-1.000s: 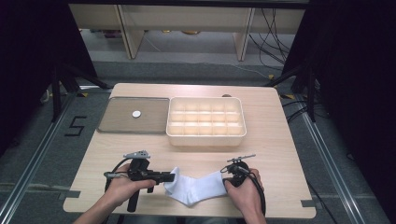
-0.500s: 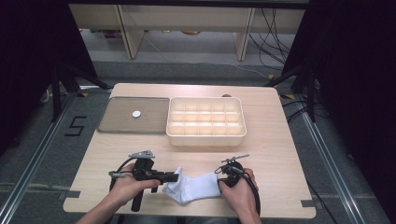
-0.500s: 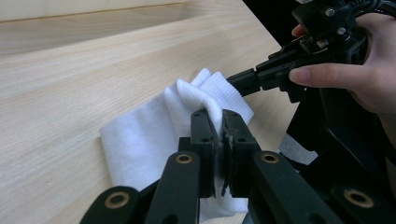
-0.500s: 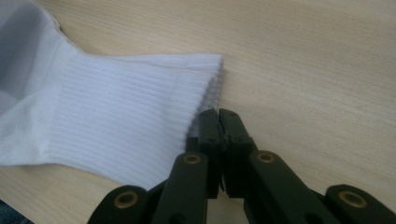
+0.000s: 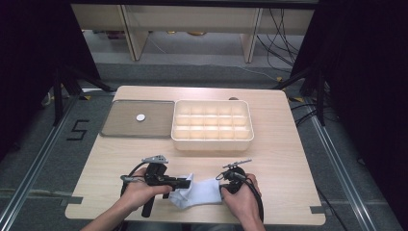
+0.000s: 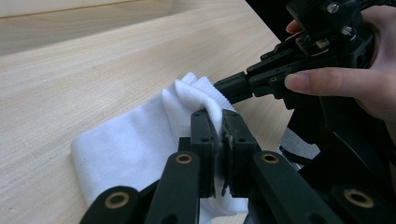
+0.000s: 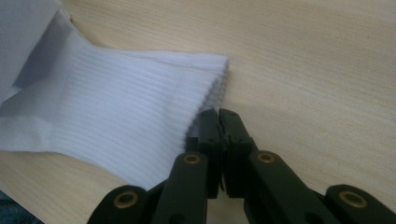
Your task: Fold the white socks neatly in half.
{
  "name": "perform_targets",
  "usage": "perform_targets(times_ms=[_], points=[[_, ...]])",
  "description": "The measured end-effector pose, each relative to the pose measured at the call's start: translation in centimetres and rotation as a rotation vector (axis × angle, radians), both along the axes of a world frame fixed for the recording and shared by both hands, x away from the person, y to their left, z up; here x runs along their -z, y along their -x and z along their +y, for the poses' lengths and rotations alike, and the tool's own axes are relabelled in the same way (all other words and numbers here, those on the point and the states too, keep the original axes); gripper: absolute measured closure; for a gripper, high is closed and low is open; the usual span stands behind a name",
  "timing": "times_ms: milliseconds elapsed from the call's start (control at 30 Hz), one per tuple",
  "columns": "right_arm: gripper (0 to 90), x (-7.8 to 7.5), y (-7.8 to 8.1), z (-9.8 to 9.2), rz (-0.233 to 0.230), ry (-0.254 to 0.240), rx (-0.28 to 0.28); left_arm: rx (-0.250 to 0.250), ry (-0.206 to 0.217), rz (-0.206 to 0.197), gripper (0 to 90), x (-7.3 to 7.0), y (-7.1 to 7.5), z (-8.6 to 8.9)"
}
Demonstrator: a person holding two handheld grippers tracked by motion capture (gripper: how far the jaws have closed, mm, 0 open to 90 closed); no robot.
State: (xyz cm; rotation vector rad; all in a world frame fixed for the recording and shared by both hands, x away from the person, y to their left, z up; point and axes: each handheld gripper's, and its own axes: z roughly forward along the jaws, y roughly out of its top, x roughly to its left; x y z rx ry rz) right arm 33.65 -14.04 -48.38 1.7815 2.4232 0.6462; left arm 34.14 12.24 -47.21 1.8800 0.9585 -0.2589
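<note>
A white sock (image 5: 202, 192) lies flat near the table's front edge, between the two hands. My left gripper (image 5: 185, 183) comes in from the left. In the left gripper view it (image 6: 219, 116) is shut on a raised fold of the sock (image 6: 135, 140). My right gripper (image 5: 222, 185) sits at the sock's right end. In the right gripper view its jaws (image 7: 218, 114) are closed at the corner of the ribbed cuff (image 7: 116, 102), nipping its edge. The right gripper's tips (image 6: 224, 86) also show in the left gripper view, touching the cuff.
A cream tray (image 5: 211, 144) with several empty compartments stands at the table's middle back. Left of it lies a flat grey tray (image 5: 125, 127) with a small white disc (image 5: 140, 117) on it. The wooden table (image 5: 288, 159) ends just below the hands.
The right hand has shifted slightly left toward the left gripper, and the sock between them now looks shorter and more bunched. The left hand has stayed put.
</note>
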Motion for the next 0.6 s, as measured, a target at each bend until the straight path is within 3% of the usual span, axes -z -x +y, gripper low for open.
perform_targets(times_ms=[600], points=[[88.5, 0.0, 0.0, 0.8, 0.002, -0.005, -0.024, 0.007, -0.036, -0.006, 84.0, 0.5, -0.5, -1.4]])
